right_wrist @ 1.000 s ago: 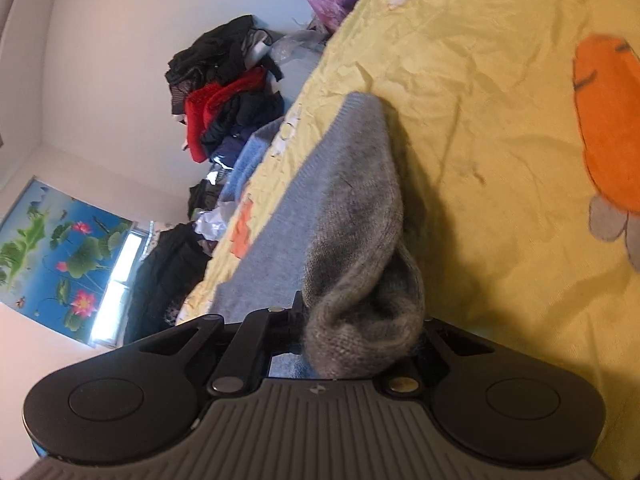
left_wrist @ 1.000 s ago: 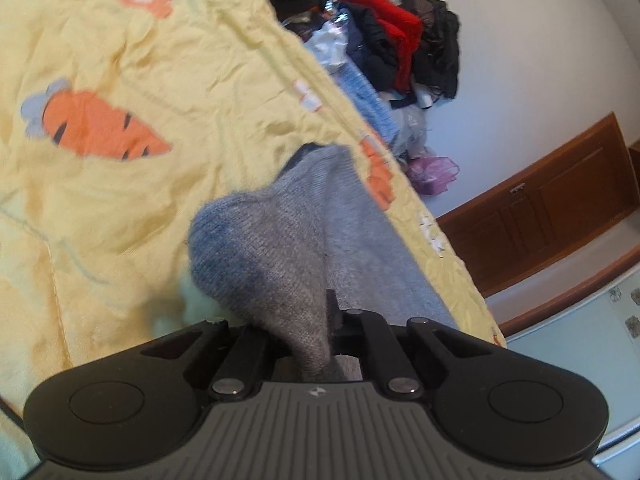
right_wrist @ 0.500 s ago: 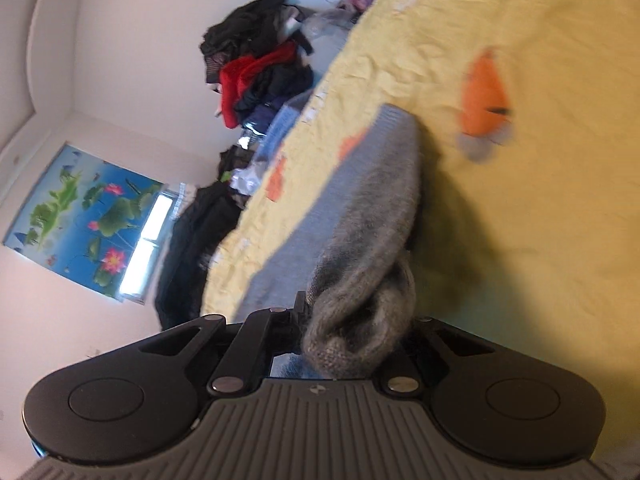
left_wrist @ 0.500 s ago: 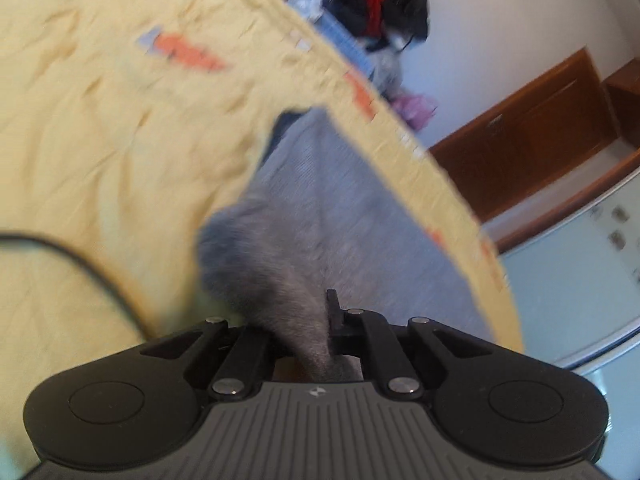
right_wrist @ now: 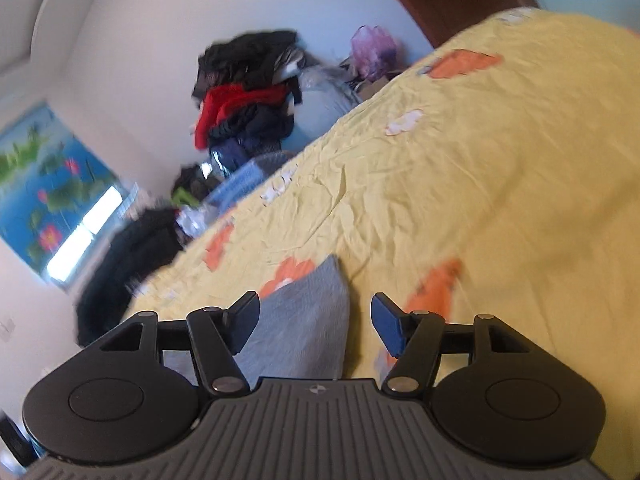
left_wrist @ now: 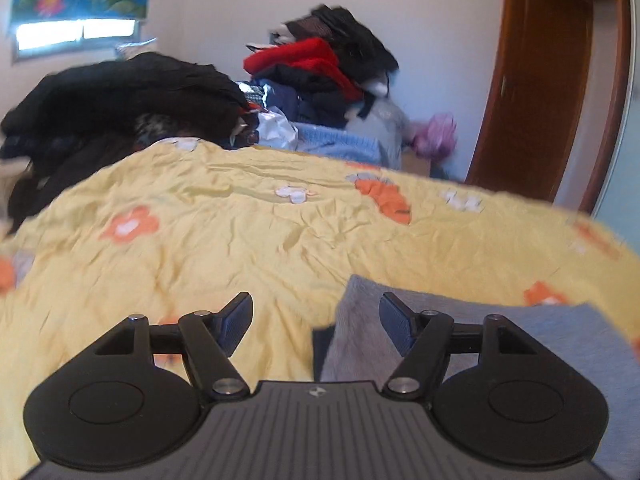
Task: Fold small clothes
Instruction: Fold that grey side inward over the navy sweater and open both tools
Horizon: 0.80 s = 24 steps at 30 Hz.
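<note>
Bed, yellow printed sheet: grey knit garment lies flat near its near edge. Left gripper jaws spreading, garment under the right finger, unpinched. Right gripper jaws spreading, garment corner below between them, released

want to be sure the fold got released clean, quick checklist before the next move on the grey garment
1. Left hand-held gripper jaws opening, nothing between the pads: ok.
2. Right hand-held gripper jaws opening, pads clear of cloth: ok.
3. Grey garment lying on the yellow bedspread: ok.
4. Garment edges lined up: cannot tell, only part in view.
5. Bedspread beyond the garment free of other clothes: ok.
</note>
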Motion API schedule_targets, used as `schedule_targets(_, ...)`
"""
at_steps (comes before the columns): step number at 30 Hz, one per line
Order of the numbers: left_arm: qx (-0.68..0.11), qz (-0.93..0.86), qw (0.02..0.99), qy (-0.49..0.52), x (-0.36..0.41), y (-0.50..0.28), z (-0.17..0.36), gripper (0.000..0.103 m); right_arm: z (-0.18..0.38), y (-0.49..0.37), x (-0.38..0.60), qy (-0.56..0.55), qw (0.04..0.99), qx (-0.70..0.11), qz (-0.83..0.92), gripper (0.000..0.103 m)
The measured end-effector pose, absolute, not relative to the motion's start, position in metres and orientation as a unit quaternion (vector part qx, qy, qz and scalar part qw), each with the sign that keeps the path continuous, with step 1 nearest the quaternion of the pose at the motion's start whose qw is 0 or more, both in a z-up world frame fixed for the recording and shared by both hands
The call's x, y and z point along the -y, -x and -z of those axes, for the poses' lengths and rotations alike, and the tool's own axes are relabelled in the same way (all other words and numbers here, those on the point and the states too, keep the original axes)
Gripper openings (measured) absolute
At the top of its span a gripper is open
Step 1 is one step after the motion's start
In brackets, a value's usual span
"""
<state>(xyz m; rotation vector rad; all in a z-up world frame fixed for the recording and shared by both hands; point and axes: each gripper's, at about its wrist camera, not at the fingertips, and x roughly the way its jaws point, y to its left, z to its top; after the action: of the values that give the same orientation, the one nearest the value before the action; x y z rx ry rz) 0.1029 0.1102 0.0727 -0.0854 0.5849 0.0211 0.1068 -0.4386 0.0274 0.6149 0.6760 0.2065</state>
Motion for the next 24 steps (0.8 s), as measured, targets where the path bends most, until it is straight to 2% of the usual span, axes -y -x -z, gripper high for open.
schedule_targets(3, -0.343, -0.004, 0.939, 0.014, -0.097, -0.159, -0.046, 0.068, -0.014, -0.154, 0.411, -0.244, 0.89, -0.369, -0.111, 0.066)
schedule_targets(6, -0.383, 0.014, 0.924, -0.001, -0.087, -0.187, -0.025, 0.058, -0.003, -0.179, 0.389, -0.202, 0.889, -0.395, -0.119, 0.066)
schedule_targets(7, -0.389, 0.019, 0.921, -0.01, -0.082, -0.193, -0.02, 0.047, -0.001, -0.182, 0.385, -0.196, 0.888, -0.398, -0.12, 0.066)
schedule_targets(8, -0.392, 0.024, 0.92, -0.021, -0.078, -0.195, -0.016, 0.028, 0.001, -0.185, 0.381, -0.193, 0.888, -0.398, -0.124, 0.066)
schedule_targets(10, -0.395, 0.032, 0.917, -0.037, -0.072, -0.197, -0.011, 0.006, 0.001, -0.188, 0.377, -0.191, 0.886, -0.398, -0.141, 0.052)
schedule_targets(11, -0.392, 0.033, 0.918, -0.047, -0.069, -0.196, -0.01, 0.006, 0.003, -0.191, 0.375, -0.195, 0.878, -0.409, -0.151, 0.026)
schedule_targets(12, -0.383, 0.032, 0.921, -0.059, -0.067, -0.193, -0.012, 0.005, 0.005, -0.192, 0.375, -0.204, 0.873, -0.415, -0.159, 0.019)
schedule_targets(15, -0.359, 0.002, 0.93, -0.075, -0.074, -0.186, -0.017, 0.004, -0.002, -0.189, 0.375, -0.204, 0.884, -0.392, -0.15, 0.018)
schedule_targets(17, -0.38, -0.012, 0.923, -0.059, -0.089, -0.193, -0.011, 0.004, -0.008, -0.187, 0.381, -0.219, 0.892, -0.368, -0.147, 0.017)
schedule_targets(21, -0.37, -0.024, 0.925, -0.081, -0.083, -0.185, -0.01, 0.004, 0.006, -0.191, 0.376, -0.203, 0.888, -0.39, -0.132, 0.017)
schedule_targets(22, -0.366, -0.032, 0.926, -0.088, -0.08, -0.182, -0.012, 0.007, 0.007, -0.189, 0.373, -0.203, 0.889, -0.388, -0.131, 0.019)
schedule_targets(24, -0.348, -0.059, 0.931, -0.092, -0.078, -0.174, -0.023, 0.008, -0.002, -0.181, 0.375, -0.212, 0.897, -0.372, -0.111, 0.034)
